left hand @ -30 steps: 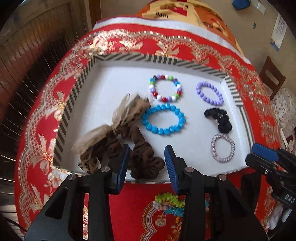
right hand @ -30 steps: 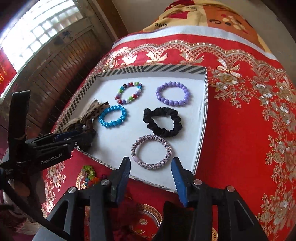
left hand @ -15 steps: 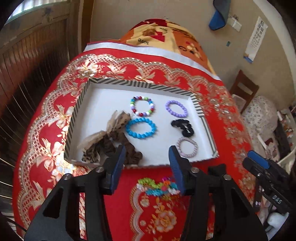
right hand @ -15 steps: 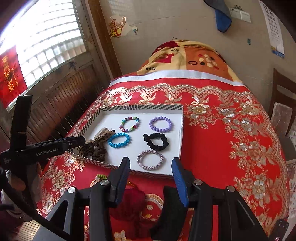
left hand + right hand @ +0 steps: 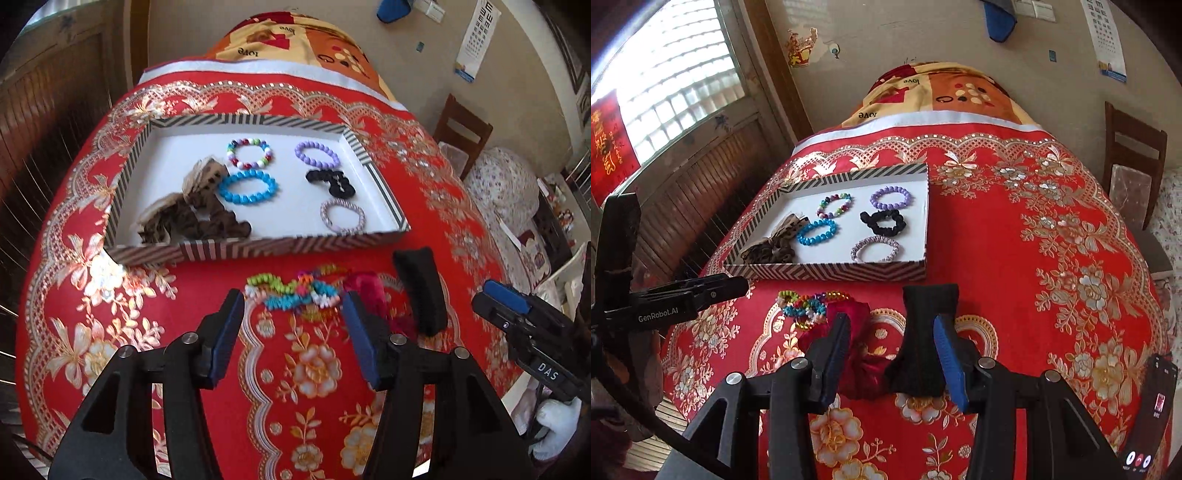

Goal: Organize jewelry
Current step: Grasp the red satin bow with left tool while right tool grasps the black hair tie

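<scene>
A striped tray [image 5: 258, 246] [image 5: 827, 272] on the red cloth holds a brown scrunchie [image 5: 192, 218], a blue bead bracelet [image 5: 246, 188], a multicolour bracelet [image 5: 249, 152], a purple bracelet [image 5: 317, 154], a black scrunchie [image 5: 330, 181] and a pale woven band [image 5: 342, 216]. In front of the tray lie a heap of coloured bead bracelets [image 5: 291, 290] [image 5: 805, 306], a dark red scrunchie [image 5: 849, 317] and a black band [image 5: 419, 288] [image 5: 929, 321]. My left gripper [image 5: 293, 332] is open above the heap. My right gripper [image 5: 890, 354] is open over the red scrunchie and black band.
The red floral cloth [image 5: 1052, 258] covers a raised table. A wooden chair [image 5: 1134, 158] stands at the right, a wooden wall and window [image 5: 665, 92] at the left. A phone [image 5: 1152, 417] lies at the table's near right edge.
Both grippers have drawn back from the tray toward me and risen. The heap of bracelets, red scrunchie and black band have come into full view.
</scene>
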`<move>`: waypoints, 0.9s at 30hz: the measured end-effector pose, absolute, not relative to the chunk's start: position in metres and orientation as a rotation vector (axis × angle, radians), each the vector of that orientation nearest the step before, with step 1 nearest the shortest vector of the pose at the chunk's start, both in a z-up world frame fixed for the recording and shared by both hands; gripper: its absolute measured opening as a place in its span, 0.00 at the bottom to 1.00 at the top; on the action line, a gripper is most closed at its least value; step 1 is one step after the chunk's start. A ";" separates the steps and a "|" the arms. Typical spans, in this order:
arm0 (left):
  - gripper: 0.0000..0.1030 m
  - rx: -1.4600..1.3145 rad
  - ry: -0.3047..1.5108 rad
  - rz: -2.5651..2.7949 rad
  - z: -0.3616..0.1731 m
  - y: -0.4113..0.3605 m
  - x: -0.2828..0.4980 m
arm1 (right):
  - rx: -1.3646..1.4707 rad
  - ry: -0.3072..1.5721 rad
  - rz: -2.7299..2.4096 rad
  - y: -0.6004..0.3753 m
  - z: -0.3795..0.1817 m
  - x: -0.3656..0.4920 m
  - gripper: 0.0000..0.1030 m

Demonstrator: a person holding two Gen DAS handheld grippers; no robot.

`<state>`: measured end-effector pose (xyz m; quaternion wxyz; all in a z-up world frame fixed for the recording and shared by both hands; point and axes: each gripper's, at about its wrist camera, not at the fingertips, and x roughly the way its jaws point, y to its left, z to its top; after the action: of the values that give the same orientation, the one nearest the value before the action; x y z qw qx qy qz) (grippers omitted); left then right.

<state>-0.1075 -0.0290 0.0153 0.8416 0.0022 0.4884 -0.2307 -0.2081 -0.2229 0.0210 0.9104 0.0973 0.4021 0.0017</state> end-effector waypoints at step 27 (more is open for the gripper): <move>0.62 -0.035 1.241 -0.590 -0.030 -0.104 -0.118 | 0.289 0.901 -0.065 -0.272 -0.031 -0.182 0.13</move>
<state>-0.1178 -0.1040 -0.0297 0.7731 -0.0160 0.5727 -0.2722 -0.1822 -0.2718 -0.0305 0.8897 0.1392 0.4338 -0.0311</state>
